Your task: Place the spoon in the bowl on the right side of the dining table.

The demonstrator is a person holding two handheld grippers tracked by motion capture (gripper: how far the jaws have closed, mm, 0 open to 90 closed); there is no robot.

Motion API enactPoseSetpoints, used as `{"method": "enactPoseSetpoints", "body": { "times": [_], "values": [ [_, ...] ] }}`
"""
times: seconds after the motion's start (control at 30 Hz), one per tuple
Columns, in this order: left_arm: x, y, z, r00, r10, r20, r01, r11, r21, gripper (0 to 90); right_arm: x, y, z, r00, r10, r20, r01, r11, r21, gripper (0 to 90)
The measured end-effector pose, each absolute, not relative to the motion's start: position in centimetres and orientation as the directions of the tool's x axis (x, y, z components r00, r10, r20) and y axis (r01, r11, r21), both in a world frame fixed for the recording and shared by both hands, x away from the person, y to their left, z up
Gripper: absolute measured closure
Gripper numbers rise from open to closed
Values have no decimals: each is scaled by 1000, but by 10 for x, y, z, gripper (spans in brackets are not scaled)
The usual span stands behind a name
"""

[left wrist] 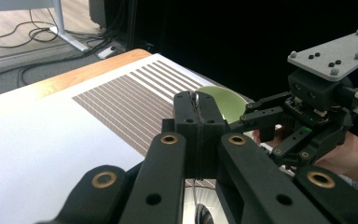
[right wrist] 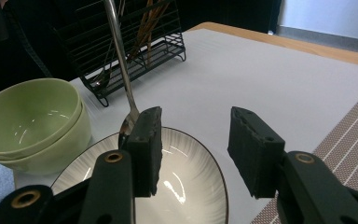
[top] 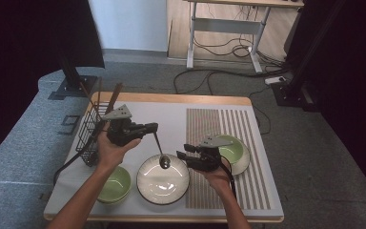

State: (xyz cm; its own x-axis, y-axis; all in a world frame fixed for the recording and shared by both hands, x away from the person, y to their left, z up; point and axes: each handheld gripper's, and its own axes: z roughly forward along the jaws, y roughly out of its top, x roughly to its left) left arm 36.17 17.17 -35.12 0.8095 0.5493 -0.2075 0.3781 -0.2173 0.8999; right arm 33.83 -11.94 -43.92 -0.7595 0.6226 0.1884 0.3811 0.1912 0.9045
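White table (top: pixel 138 114) under a dark-curtained studio: my left gripper (top: pixel 148 128) pinches a metal spoon (top: pixel 161 151) by its handle tip, jaws pressed together, bowl end hanging over the white plate (top: pixel 163 180). Its long axis runs steeply downward, bowl lowest. My right gripper (top: pixel 182 151) waits beside it with jaws spread, holding nothing. I judge the spoon light, stiff and slippery, best gripped mid-handle across its flat faces.

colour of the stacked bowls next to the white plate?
Pale green stacked bowls, glossy inside; clearest in the right gripper view, left of the white ribbed plate.
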Motion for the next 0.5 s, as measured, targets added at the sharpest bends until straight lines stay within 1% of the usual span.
{"method": "enactPoseSetpoints", "body": {
  "times": [0.2,0.5],
  "values": [
    [362,169,-352,810,546,-215,383,-215,898,899,338,-115,-440,-767,613,190,380,196,904,545],
    [361,159,-351,822,534,-198,372,-238,897,898,337,-111,-441,-775,602,193,380,199,903,548]
  ]
}}
